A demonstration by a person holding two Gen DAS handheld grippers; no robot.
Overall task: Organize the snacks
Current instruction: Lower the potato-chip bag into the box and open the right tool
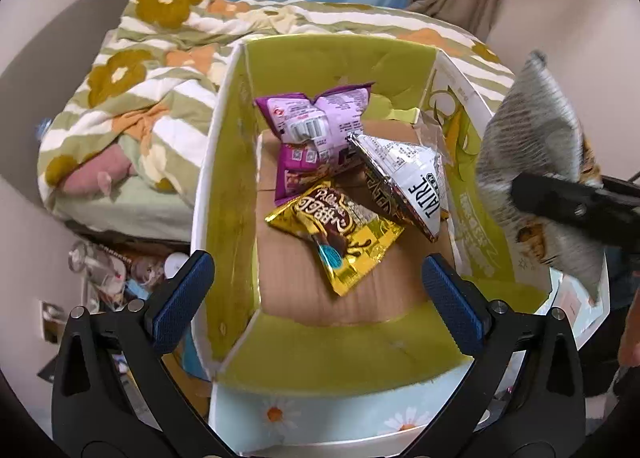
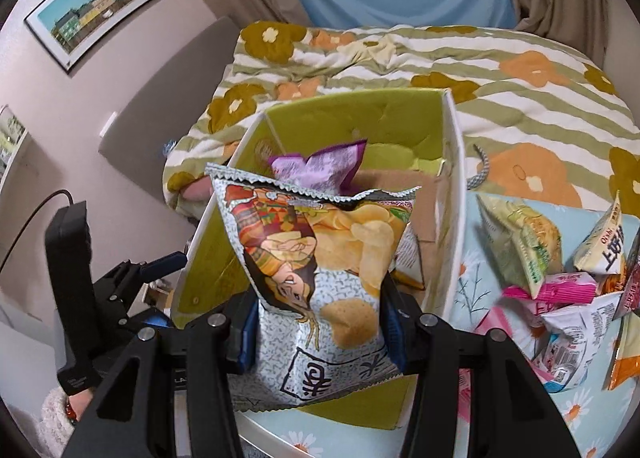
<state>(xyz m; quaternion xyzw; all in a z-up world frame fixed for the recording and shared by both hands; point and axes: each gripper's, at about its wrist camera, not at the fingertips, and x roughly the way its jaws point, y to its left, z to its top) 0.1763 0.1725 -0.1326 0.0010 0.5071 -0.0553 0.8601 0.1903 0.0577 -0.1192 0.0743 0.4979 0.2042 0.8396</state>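
The left gripper (image 1: 318,284) hangs empty with its jaws spread wide over the near edge of the box (image 1: 224,130). Inside lie three packets: a purple bag (image 1: 316,126), a gold bag (image 1: 340,234) and a silver-white one (image 1: 408,178). To the right, the right gripper (image 2: 320,322) is clenched on a chip bag (image 2: 320,258), held above the box's near end (its lower half pinched between the pads). The step in hand looks like dropping this fourth snack in; the next move calls for carrying it over the free cardboard floor, then letting go. Farther right, a pile of snacks (image 2: 560,282) waits on the daisy cloth (image 2: 480,258), at least six, partly overlapping.
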